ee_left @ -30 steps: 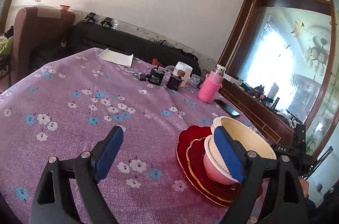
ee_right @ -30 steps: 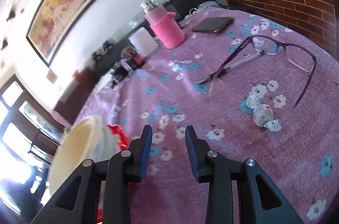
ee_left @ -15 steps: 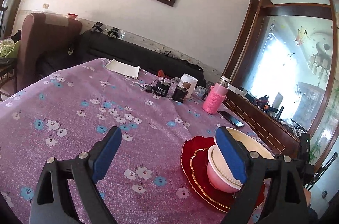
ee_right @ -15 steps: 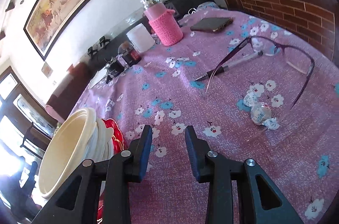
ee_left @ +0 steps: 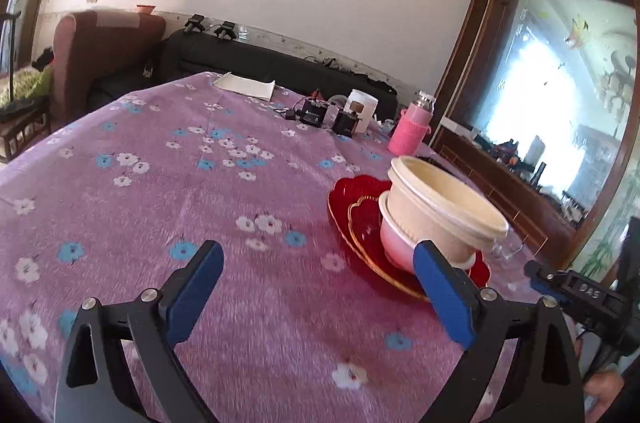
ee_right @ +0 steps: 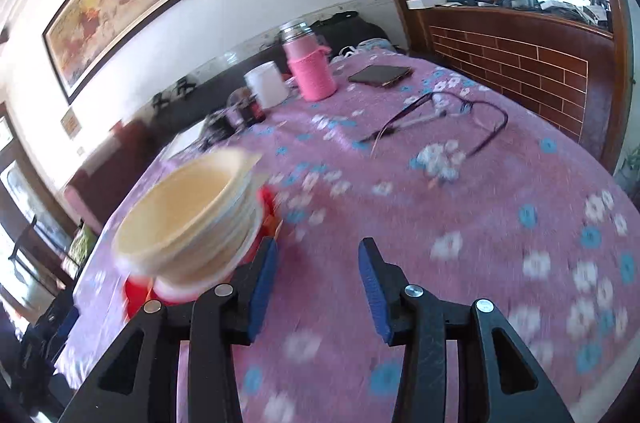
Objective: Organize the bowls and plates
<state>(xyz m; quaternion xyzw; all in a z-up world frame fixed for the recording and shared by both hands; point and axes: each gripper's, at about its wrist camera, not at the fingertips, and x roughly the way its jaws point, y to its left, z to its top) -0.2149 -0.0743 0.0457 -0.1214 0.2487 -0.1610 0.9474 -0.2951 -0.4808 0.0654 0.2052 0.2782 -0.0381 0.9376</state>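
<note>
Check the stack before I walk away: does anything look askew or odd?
Yes. The cream bowl sits tilted in the pink bowl instead of nesting level, leaning toward the right of the left wrist view. The red plates below look flat.

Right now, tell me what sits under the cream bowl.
The cream bowl nests in a pink-and-white bowl, which stands on stacked red plates. The lower bowl's inside and the plates' centres are covered.

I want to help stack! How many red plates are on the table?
2: a large red plate lies on the purple flowered tablecloth, and a smaller gold-rimmed red plate sits on it, under the stacked bowls. Others could hide beneath.
</note>
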